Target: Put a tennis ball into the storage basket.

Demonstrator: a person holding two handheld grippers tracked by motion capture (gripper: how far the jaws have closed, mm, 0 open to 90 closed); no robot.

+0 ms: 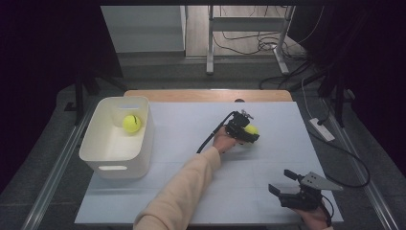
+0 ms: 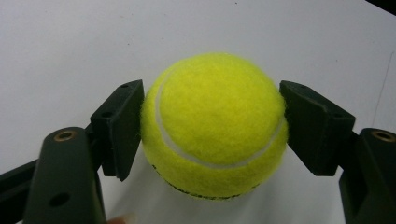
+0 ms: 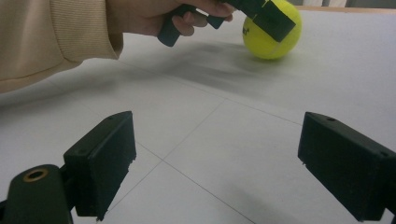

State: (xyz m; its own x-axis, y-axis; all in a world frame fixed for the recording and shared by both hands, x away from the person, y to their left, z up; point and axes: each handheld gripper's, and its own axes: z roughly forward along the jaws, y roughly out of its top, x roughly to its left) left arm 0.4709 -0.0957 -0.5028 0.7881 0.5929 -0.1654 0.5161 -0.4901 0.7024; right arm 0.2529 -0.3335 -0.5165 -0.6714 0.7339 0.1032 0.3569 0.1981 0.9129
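Note:
On the white table top, right of centre, a yellow tennis ball (image 1: 252, 128) rests between the black jaws of my left gripper (image 1: 250, 132). In the left gripper view both pads press on the sides of the ball (image 2: 215, 107), so this gripper (image 2: 212, 133) is shut on it. The ball (image 3: 271, 35) still touches the table in the right gripper view. My right gripper (image 1: 282, 182) sits near the front right edge, apart from the ball. Its jaws stand wide open (image 3: 217, 163) with nothing between them.
A white plastic bin (image 1: 143, 143) stands at the table's left side with a second tennis ball (image 1: 131, 123) inside. A sleeved forearm (image 1: 182, 191) crosses the front middle of the table. Cables and a power strip (image 1: 321, 129) lie on the floor to the right.

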